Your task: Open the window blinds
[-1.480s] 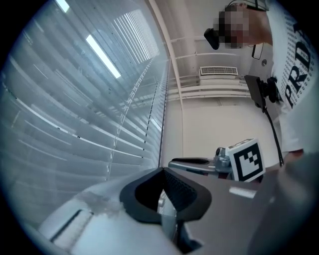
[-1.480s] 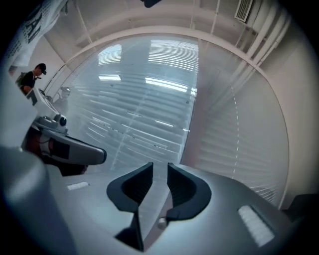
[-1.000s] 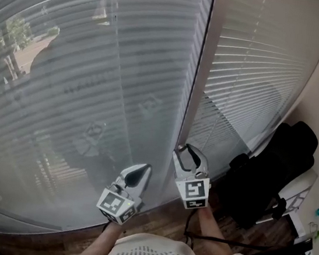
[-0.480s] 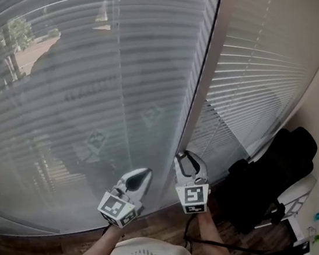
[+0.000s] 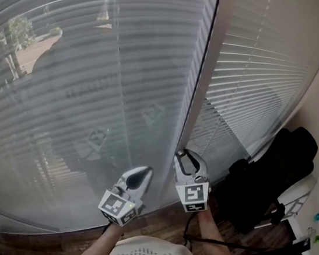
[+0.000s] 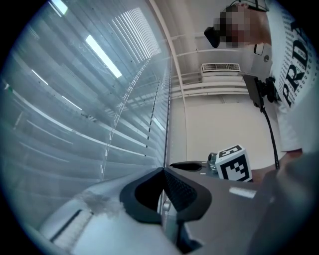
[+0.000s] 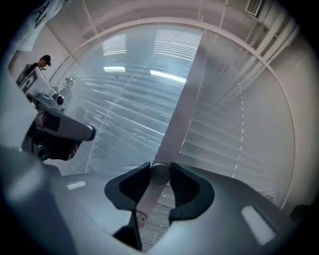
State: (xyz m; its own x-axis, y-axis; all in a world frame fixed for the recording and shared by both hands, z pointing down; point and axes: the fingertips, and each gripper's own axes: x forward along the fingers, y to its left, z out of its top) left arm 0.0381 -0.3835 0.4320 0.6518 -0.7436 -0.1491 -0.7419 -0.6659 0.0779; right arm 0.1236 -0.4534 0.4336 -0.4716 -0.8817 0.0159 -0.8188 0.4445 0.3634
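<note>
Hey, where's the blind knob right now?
In the right gripper view, the knob sits on the frame post between the two blinds, low at centre. The right gripper has it between its jaws, which have just been closing on it.

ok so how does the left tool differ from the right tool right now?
The left tool has its jaws shut together, empty; the right tool has just been closing its jaws, now pressing a pale rod. The left tool faces the blind; the right tool faces the post between blinds. Both aim at the blinds.
</note>
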